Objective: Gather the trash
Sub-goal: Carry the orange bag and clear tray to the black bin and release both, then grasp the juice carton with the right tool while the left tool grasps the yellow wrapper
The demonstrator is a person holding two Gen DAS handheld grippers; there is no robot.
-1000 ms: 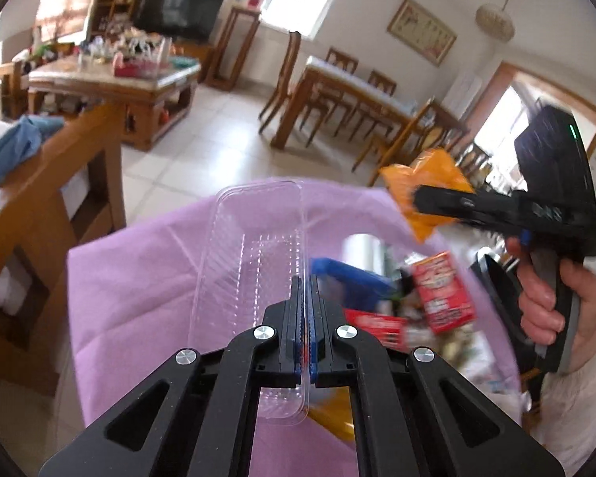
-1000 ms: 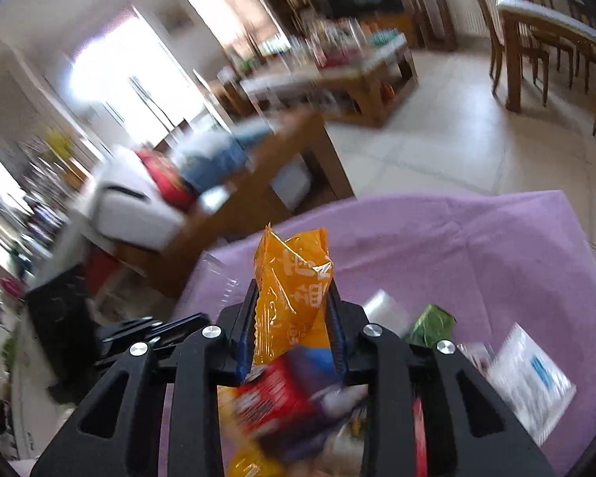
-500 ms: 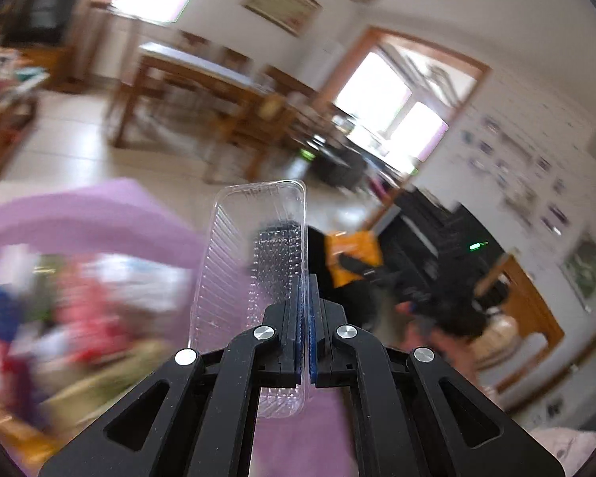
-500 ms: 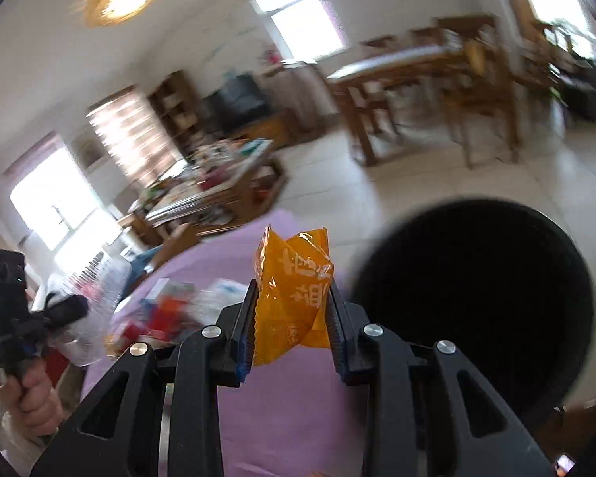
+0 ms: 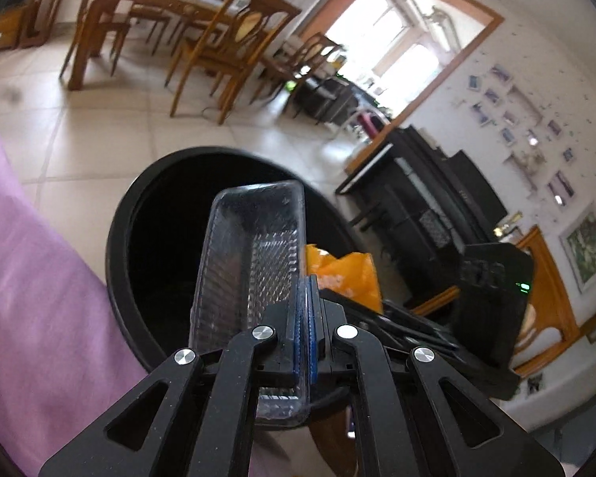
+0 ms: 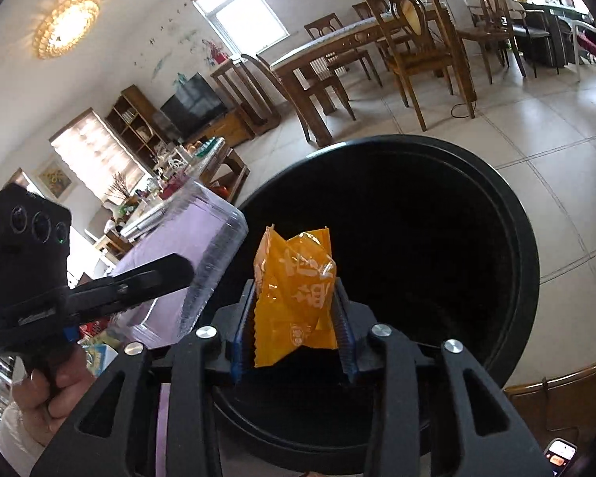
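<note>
Tiled dining room, black bin [image 6: 508, 238] on floor beside purple cloth [image 5: 39, 278].

Right gripper [image 6: 292, 318] jaws opening, orange wrapper [image 6: 294, 294] between them, upright over bin mouth.

Left gripper [image 5: 306, 318] clamped on clear tray [image 5: 250, 262] edge; long axis runs away from jaws, out over bin.

Advice: keep both above mouth, release fully, tray end-first.

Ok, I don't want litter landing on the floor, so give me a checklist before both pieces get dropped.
1. Black bin mouth open and unblocked: ok.
2. Orange wrapper over the bin opening: ok.
3. Right gripper letting go: jaws opening, wrapper between them: ok.
4. Clear plastic tray over the opening: ok in the left wrist view.
5. Left gripper clamped on the tray's edge: ok.
6. Room inside the bin: cannot tell, too dark.
</note>
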